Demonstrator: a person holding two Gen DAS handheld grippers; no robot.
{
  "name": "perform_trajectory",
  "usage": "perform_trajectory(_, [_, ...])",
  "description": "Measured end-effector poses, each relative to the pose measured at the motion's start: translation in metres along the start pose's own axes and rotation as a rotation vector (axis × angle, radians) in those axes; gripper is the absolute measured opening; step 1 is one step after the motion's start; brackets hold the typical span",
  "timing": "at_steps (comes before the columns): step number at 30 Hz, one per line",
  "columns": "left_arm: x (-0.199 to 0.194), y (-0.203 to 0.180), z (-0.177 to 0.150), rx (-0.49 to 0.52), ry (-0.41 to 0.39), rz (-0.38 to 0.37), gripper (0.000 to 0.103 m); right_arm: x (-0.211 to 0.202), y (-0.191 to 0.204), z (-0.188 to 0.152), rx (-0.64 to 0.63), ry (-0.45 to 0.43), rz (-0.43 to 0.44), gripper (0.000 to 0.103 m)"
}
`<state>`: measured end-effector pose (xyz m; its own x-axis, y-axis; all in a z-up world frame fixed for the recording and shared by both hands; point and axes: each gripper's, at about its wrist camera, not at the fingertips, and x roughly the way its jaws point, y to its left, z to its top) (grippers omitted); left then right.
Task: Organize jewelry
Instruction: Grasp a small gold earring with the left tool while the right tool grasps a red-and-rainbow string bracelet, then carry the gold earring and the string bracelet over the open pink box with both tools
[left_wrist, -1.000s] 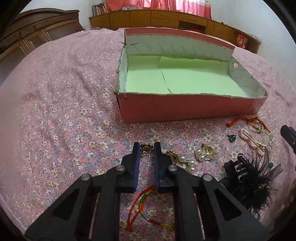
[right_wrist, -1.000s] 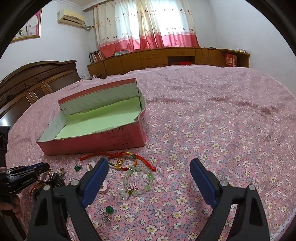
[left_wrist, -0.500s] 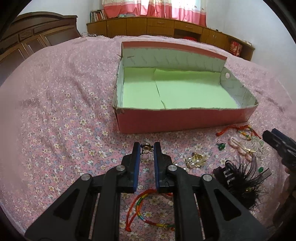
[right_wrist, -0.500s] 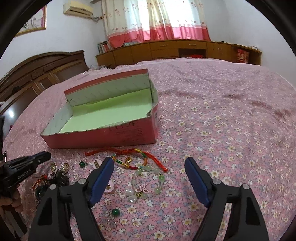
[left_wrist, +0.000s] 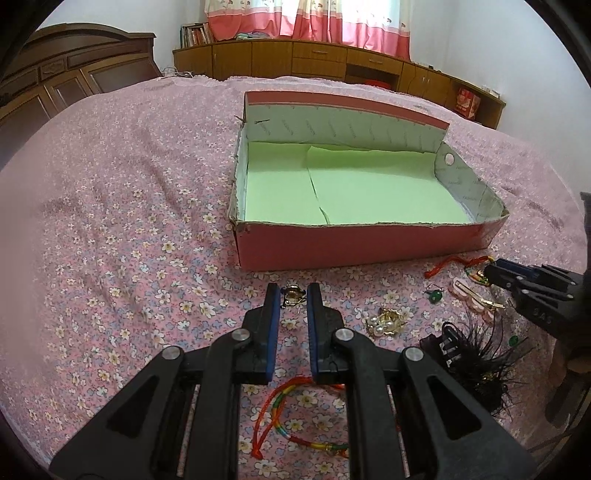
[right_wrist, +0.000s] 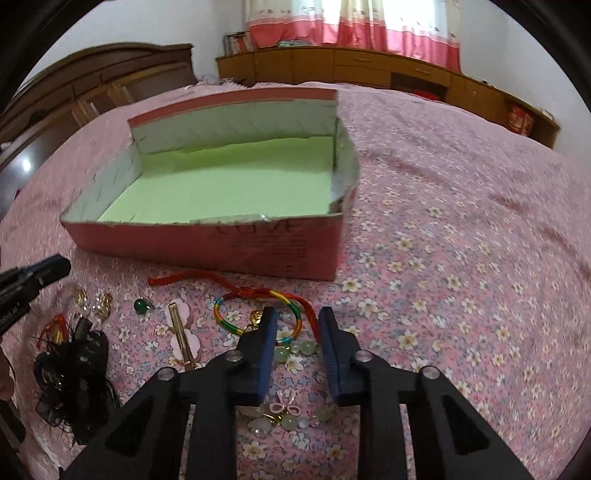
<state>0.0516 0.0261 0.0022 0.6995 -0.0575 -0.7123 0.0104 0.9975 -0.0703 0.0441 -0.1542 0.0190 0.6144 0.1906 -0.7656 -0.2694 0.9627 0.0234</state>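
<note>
A pink box (left_wrist: 365, 247) with a green lining lies open on the flowered bedspread; it also shows in the right wrist view (right_wrist: 258, 243). My left gripper (left_wrist: 293, 291) is shut on a small gold earring (left_wrist: 293, 294), held above the bedspread just before the box's near wall. My right gripper (right_wrist: 295, 317) has its jaws narrowed around a rainbow cord bracelet (right_wrist: 258, 299) with a red cord; whether they grip it is unclear. Jade beads (right_wrist: 295, 350) lie under it.
Loose jewelry lies before the box: pearl earrings (left_wrist: 384, 321), a pink hair clip (left_wrist: 474, 301), a green bead (left_wrist: 434, 295), a black feather clip (left_wrist: 476, 358), another rainbow bracelet (left_wrist: 295, 417). Wooden cabinets (left_wrist: 332, 62) stand behind the bed.
My left gripper has lifted with the earring away from the pile. My right gripper has moved down and forward over the rainbow bracelet, and its jaws have closed from wide open to a narrow gap.
</note>
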Motion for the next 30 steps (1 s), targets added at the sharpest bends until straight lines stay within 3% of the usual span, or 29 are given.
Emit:
perform_trajectory(3, [-0.002, -0.001, 0.001, 0.0, -0.002, -0.004, 0.006, 0.002, -0.001, 0.0, -0.005, 0.005, 0.001, 0.011])
perform_trajectory(6, [-0.006, -0.001, 0.0, -0.001, -0.008, -0.007, 0.006, 0.0, -0.003, 0.001, 0.005, -0.002, 0.012, 0.008])
perform_trajectory(30, [-0.068, -0.005, 0.009, 0.021, -0.136, -0.065, 0.006, -0.099, 0.014, 0.008, 0.039, -0.255, 0.099, 0.005])
